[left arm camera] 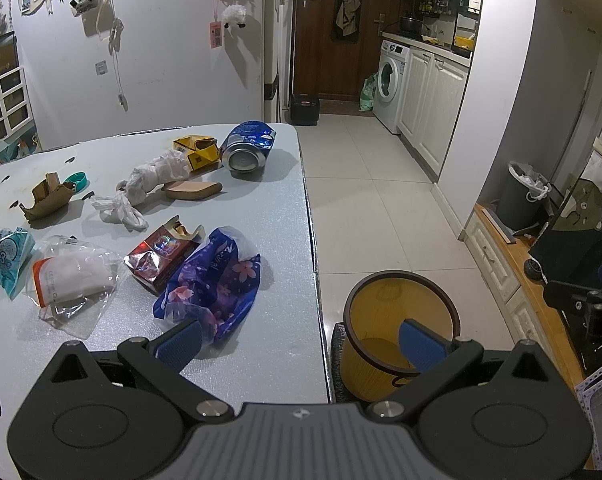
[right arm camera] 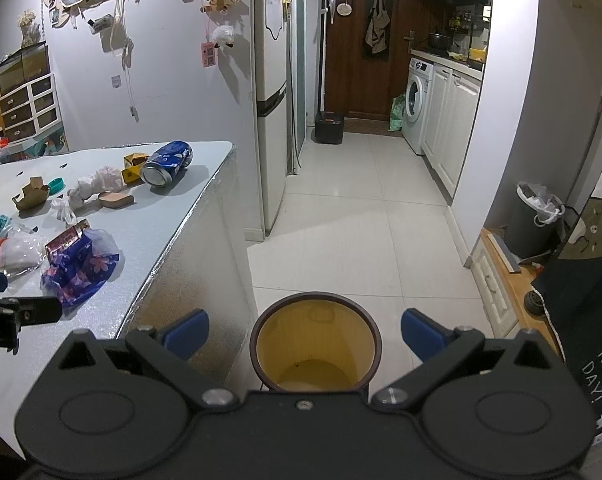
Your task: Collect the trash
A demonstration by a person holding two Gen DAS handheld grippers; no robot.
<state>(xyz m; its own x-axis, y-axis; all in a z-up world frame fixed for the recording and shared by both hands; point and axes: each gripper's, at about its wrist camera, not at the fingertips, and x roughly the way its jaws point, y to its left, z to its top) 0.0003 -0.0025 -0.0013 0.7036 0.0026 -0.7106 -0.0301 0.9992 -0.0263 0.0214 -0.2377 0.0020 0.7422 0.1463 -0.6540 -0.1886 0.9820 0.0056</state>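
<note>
Trash lies on a pale table [left arm camera: 277,240]: a blue flowered wrapper [left arm camera: 213,280], a red foil packet [left arm camera: 157,254], a clear bag with white contents [left arm camera: 71,276], a teal packet [left arm camera: 9,256], a white plastic bag [left arm camera: 141,188], a crushed blue can [left arm camera: 247,146], a yellow box [left arm camera: 197,152] and brown cardboard [left arm camera: 47,198]. A yellow bin [left arm camera: 397,332] stands on the floor beside the table. My left gripper [left arm camera: 301,344] is open over the table's edge, its left finger just before the flowered wrapper. My right gripper [right arm camera: 305,334] is open and empty above the bin [right arm camera: 315,344].
A grey lined trash can [right arm camera: 535,220] stands at the right by low cabinets [right arm camera: 497,280]. A fridge [right arm camera: 271,120] rises past the table's far end. White tiled floor [right arm camera: 361,220] runs to a washing machine [right arm camera: 415,104] and a dark door.
</note>
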